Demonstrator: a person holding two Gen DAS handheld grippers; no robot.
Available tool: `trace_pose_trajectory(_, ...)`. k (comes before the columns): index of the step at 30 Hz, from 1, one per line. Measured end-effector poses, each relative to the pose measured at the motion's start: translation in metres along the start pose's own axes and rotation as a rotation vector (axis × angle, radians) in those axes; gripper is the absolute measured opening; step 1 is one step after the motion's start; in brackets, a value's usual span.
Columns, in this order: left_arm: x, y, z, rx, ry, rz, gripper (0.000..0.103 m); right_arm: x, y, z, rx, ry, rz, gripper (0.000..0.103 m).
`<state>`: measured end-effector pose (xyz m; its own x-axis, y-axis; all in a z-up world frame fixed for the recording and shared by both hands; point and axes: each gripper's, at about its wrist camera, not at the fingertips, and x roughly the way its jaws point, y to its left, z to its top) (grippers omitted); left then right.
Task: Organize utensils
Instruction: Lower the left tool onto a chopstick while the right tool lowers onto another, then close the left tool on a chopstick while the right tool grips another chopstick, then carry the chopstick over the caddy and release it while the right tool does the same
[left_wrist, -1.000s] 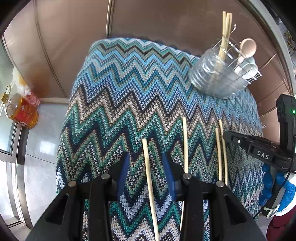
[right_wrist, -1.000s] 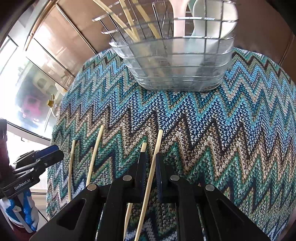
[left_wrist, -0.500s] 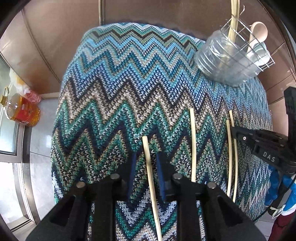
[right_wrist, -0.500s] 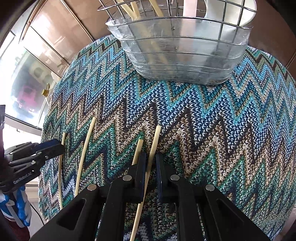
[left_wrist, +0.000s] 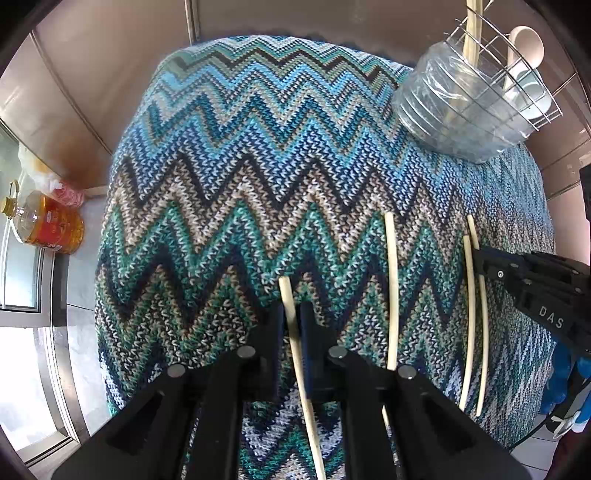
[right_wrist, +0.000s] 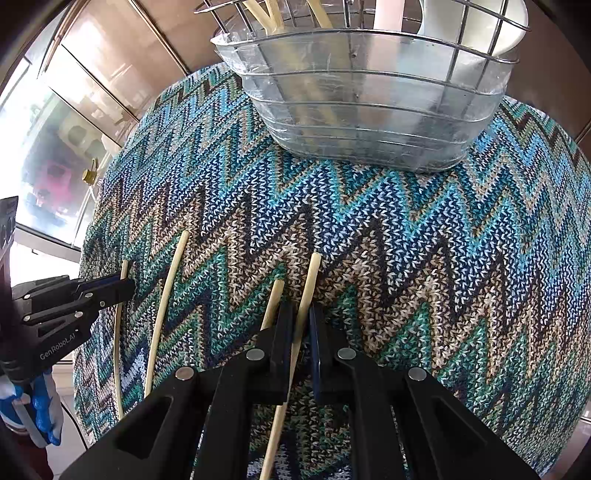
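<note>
The wire basket (right_wrist: 373, 99), lined with clear plastic, stands at the far end of the counter on the zigzag knitted cloth (left_wrist: 258, 155), and it serves as the landmark here. It already holds several pale chopsticks upright in one part and white spoons (left_wrist: 524, 40) in another, so part of the sorting looks done.

Four loose chopsticks lie on the cloth on the near side of the basket, all well apart from it. The left hand-held gripper (left_wrist: 291, 325) has its jaws drawn in on the chopstick farthest from the basket (left_wrist: 291, 325); the stick runs straight between the blue pads, and whether they truly pinch it or only flank it is hard to judge from this angle. The right hand-held gripper (right_wrist: 303, 321) is clamped on the chopstick nearest the basket's front (right_wrist: 308, 284), with a second, shorter-looking stick (right_wrist: 271, 306) lying just beside its left finger, outside the jaws. One more chopstick (right_wrist: 166, 295) lies between the two grippers, untouched.

Both gripped sticks appear to rest on the cloth, not yet lifted (their far tips lie flat against the knit). By my estimate the task is around the middle: two sticks are in hand but not carried, and two more wait. An oil bottle (left_wrist: 48, 221) stands off the cloth, far to the basket's left.
</note>
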<state>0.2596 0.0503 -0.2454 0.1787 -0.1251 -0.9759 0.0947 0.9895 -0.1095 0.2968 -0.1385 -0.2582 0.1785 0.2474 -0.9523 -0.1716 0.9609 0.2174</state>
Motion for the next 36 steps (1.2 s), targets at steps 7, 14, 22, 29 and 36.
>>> trace_pose_trajectory(7, -0.013, 0.002, -0.012, -0.033, -0.047, -0.054, 0.004, -0.010, -0.010, -0.012, 0.031, -0.041, 0.035, 0.005)
trace_pose_trajectory(14, -0.052, -0.007, -0.027, -0.024, -0.120, -0.088, 0.004, -0.050, -0.014, -0.043, 0.045, -0.129, 0.101, 0.005)
trace_pose_trajectory(22, -0.124, -0.009, -0.034, -0.015, -0.266, -0.161, 0.004, -0.137, -0.016, -0.064, 0.032, -0.392, 0.222, 0.005)
trace_pose_trajectory(29, -0.207, -0.039, -0.004, 0.021, -0.552, -0.239, 0.004, -0.217, -0.021, -0.037, 0.027, -0.759, 0.259, 0.005)
trace_pose_trajectory(36, -0.250, -0.080, 0.054, 0.035, -0.824, -0.332, 0.004, -0.242, -0.015, 0.017, 0.025, -1.029, 0.245, 0.005)
